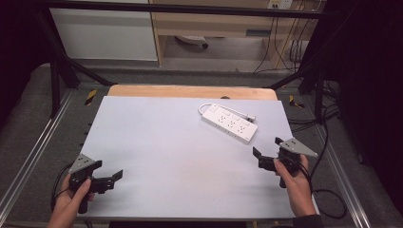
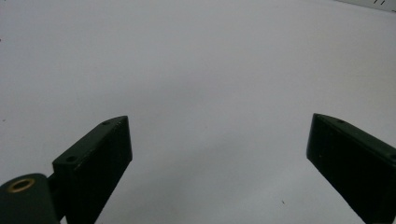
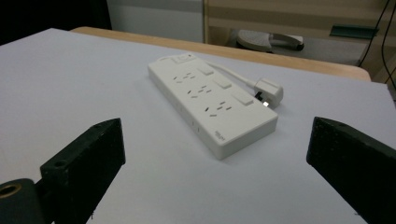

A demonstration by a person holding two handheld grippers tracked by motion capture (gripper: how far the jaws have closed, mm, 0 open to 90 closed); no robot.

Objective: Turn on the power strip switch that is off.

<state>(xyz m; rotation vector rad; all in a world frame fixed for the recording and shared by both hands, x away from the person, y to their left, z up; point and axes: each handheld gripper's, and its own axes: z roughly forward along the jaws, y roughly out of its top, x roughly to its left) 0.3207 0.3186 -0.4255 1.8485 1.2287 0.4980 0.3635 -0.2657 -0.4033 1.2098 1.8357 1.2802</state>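
Power strip point(image 1: 228, 123): white moulded plastic, long flat rectangular block, three socket groups with square switches; lies diagonally on the far right of the surface point(image 1: 166, 156), its white cord looped behind, plug point(image 3: 268, 90) beside it. Surface: smooth matte pale-grey sheet over wood. Left hand-held gripper point(image 1: 111, 179): black ribbed jaws wide, empty, near-left. Right hand-held gripper point(image 1: 267, 146): jaws wide, empty, near the strip.

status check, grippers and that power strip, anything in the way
Left gripper open, empty. Right gripper open, facing power strip. Strip flat on table, plug beside it. Nothing between.
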